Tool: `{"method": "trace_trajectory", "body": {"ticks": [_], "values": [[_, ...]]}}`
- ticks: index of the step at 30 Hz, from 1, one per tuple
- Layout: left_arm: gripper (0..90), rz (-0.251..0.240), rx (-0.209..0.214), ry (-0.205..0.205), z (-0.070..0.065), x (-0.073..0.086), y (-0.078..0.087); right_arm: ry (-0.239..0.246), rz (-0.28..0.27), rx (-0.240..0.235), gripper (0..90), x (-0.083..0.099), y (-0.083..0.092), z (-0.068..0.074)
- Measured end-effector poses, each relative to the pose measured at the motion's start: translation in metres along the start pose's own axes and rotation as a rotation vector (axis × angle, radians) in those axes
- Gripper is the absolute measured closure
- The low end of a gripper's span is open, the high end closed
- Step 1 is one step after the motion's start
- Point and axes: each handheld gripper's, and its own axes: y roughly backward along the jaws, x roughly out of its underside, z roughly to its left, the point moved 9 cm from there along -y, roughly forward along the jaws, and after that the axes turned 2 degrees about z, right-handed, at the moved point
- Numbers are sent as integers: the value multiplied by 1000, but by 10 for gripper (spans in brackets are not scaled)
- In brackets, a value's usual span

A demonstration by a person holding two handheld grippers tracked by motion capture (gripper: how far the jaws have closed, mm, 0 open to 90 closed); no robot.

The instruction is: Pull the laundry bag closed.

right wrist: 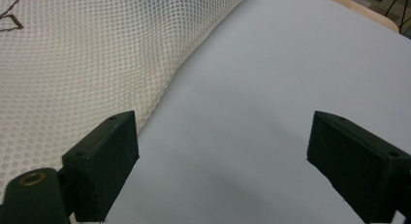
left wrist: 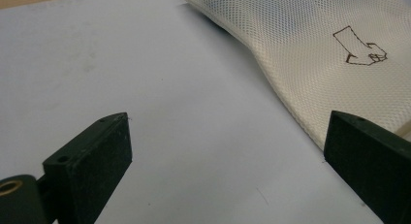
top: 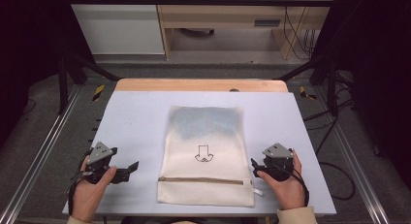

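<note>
The left gripper [top: 127, 169] sits low over the table near the front left, held in the person's left hand [top: 89, 192], its jaws spread wide with nothing between them but bare tabletop. In the left gripper view the two black jaws stand far apart, and the cream mesh bag [left wrist: 310, 49] lies off toward one side, its edge passing close to one jaw without being pinched.

Across from it, the right gripper [top: 256, 167] is held in the right hand [top: 286, 187] just beside the bag's right edge, near the zipper end. Its jaws are released too: in the right gripper view they gape over the pale surface, with the netting [right wrist: 87, 64] of the bag running close along one jaw and no fabric caught between the pads.

The mesh bag [top: 206, 153] lies flat in the middle of the table [top: 140, 112], between the two grippers, its long side running away from the person. A brown zipper [top: 201, 180] crosses it near the front end, a small outline drawing [top: 203, 153] sits at its centre, and something bluish shows through the far half. A white tag [top: 257, 191] sticks out at the front right corner.

Beyond the table's wooden far edge stand pale cabinets and a dark frame.
</note>
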Motion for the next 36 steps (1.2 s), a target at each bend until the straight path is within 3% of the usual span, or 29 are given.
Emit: {"method": "trace_trajectory", "body": {"ticks": [3,13,14,21,24,25,28,31,36], "values": [[39,4,-6,-12,0,2,-4,-8,4,-15,152,-1,0,3],[59,9,-5,-31,-1,1,0,37,-1,-64,255,-5,5,19],[59,6,-6,-11,-1,1,-1,41,5,-65,266,-4,6,19],[54,2,-10,-25,-7,-1,1,68,-2,-98,269,-9,9,29],[54,1,-19,-23,-8,-2,3,96,-14,-134,237,-22,12,45],[54,-7,-16,-40,-8,-4,6,113,-20,-158,226,-29,13,53],[53,-10,-22,-29,-8,-1,9,157,-19,-227,185,-48,14,80],[51,11,-21,-49,-9,7,13,177,-2,-287,150,-58,9,102],[51,6,-25,-60,-9,14,21,233,24,-377,121,-75,2,136]]}}
